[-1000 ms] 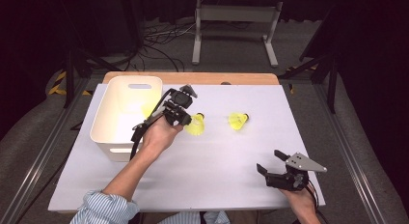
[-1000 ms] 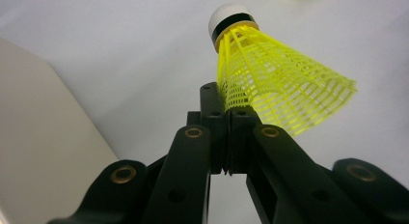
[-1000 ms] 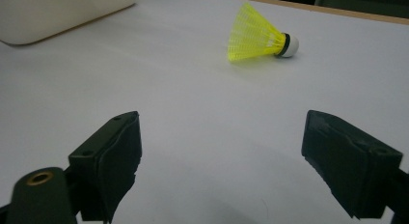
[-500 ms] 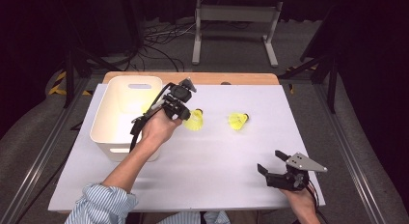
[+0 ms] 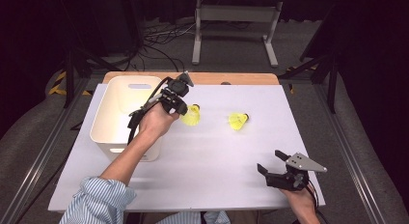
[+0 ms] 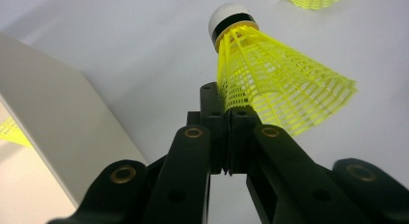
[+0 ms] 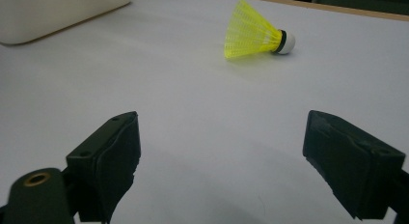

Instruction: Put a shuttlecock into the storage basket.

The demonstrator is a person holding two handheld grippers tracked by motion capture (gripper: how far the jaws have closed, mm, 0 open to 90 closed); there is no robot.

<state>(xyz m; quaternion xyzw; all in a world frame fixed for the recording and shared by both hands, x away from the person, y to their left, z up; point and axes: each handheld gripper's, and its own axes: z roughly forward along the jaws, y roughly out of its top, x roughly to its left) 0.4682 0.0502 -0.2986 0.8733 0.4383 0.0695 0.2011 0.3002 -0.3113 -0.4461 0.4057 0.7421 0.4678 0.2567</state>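
My left gripper (image 5: 184,111) is shut on the mesh skirt of a yellow shuttlecock (image 5: 191,116) just right of the white bin (image 5: 108,137). In the left gripper view the jaws pinch the skirt's edge, and the shuttlecock (image 6: 270,74) points its white cork away and upward. A second yellow shuttlecock (image 5: 238,120) lies on its side on the white table, seen also in the right gripper view (image 7: 255,33). My right gripper (image 5: 271,172) rests near the table's front right corner, jaws wide apart (image 7: 222,156) with nothing between them.
The bin's wall (image 6: 53,122) stands close on the left of my left gripper's jaws, with a bit of yellow mesh (image 6: 10,131) inside the bin. A wooden board edge (image 5: 231,78) runs along the table's far side. A metal stand (image 5: 234,14) stands beyond.
My left hand has shifted a little toward the bin and away from me, carrying the shuttlecock with it. The right gripper has stayed where it was.
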